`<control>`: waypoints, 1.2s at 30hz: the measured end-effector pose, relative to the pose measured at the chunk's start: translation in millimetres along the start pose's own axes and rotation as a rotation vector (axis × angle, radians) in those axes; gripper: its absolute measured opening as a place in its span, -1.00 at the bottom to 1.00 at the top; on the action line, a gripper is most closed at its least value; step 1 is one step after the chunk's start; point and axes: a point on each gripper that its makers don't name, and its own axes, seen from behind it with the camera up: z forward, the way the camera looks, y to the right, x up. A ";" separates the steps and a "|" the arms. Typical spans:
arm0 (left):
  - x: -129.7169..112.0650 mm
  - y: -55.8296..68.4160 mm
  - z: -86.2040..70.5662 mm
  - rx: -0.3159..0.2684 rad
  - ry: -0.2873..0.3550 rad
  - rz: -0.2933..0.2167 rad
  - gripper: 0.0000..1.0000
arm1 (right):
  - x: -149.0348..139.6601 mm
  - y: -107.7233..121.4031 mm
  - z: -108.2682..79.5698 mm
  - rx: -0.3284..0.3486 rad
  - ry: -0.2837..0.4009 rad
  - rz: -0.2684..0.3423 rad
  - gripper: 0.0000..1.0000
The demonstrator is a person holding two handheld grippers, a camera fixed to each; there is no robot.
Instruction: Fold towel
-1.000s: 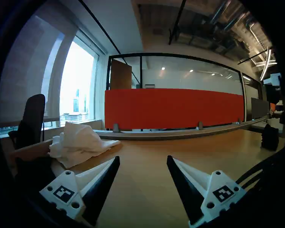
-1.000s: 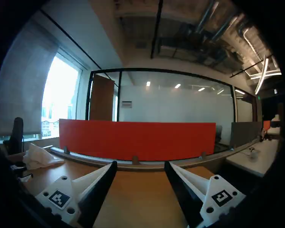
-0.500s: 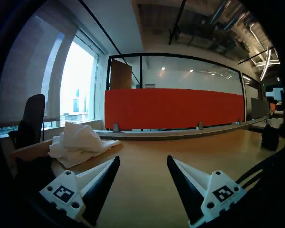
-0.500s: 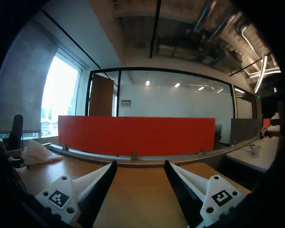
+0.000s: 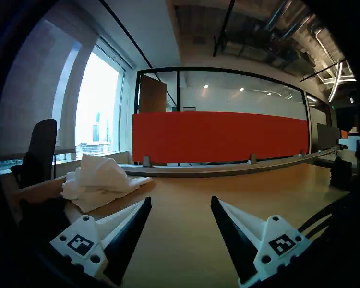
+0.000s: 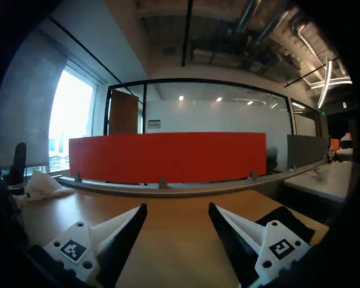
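Left gripper view: left tool (image 5: pixel 180 199) wide open, nothing between its 2 fingers, both tips low over the wooden worktop (image 5: pixel 257 187). The towel (image 5: pixel 101 180) is a crumpled white heap on the worktop, ahead and to the left of the left finger, apart from it, unfolded. Black chair (image 5: pixel 38 153) behind it by the window (image 5: pixel 98 115). Red divider (image 5: pixel 218 137) runs along the worktop's far edge. Small dark object (image 5: pixel 342 173) on the worktop far right, can't tell what it is. Right gripper view: right tool (image 6: pixel 177 206) also spread wide and holding nothing, over bare worktop (image 6: pixel 108 206). Towel (image 6: pixel 43 185) sits far left, well apart from this tool. Red divider (image 6: pixel 168 156) straight ahead; black shape (image 6: pixel 288 218) behind the right finger, unclear.
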 end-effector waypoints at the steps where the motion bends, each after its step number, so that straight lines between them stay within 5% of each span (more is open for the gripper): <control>1: 0.0 0.1 0.0 0.000 0.000 0.000 0.83 | -3.2 1.6 -0.7 -0.001 -0.001 0.002 0.98; 36: -0.7 0.3 0.4 0.000 0.000 0.000 0.83 | -58.5 7.0 7.2 0.001 -0.023 0.001 0.98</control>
